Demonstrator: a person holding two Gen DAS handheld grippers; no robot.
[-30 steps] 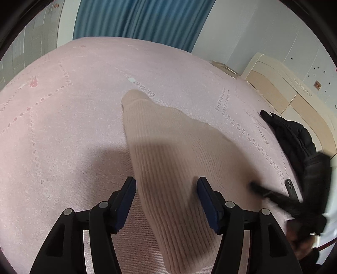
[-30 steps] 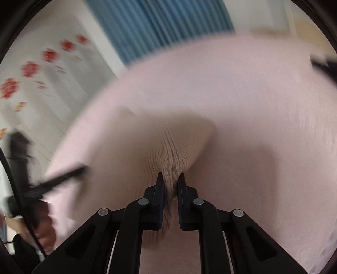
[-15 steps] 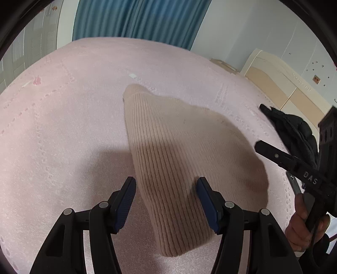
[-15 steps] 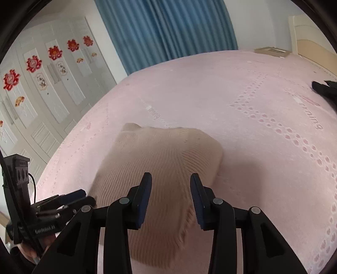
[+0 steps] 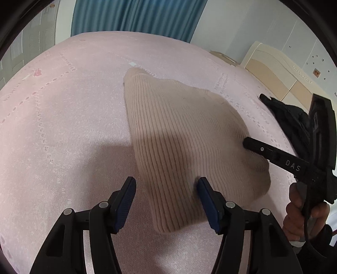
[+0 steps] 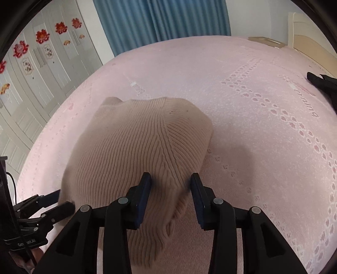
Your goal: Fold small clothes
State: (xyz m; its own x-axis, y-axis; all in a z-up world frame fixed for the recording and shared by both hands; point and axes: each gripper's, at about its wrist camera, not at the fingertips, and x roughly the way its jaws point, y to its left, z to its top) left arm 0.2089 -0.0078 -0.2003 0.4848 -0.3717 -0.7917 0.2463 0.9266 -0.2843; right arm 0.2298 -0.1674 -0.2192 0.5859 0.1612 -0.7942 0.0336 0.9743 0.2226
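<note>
A beige ribbed knit garment point(image 5: 179, 137) lies folded on the pink bedspread point(image 5: 63, 126). My left gripper point(image 5: 166, 183) hovers open over its near edge; the left finger is over bare bedspread and the right finger over the knit, and nothing is pinched. In the right wrist view the same garment point(image 6: 137, 147) has a rounded fold at its right side. My right gripper point(image 6: 171, 178) stands open just above the garment's near corner, with the knit below the jaws and not pressed. The left gripper point(image 6: 63, 199) shows at the garment's left edge.
A black jacket point(image 5: 290, 122) lies on the bed to the right, near the cream headboard point(image 5: 273, 69). A hand point(image 5: 299, 210) holds the right gripper's handle. Blue curtains point(image 6: 160, 19) and a white wardrobe point(image 6: 31, 63) with red flower stickers stand beyond the bed point(image 6: 252, 137).
The right gripper let go of the pinched knit and opened, then drew back a little. The garment settled flat into its fold. The left gripper crept forward, still open.
</note>
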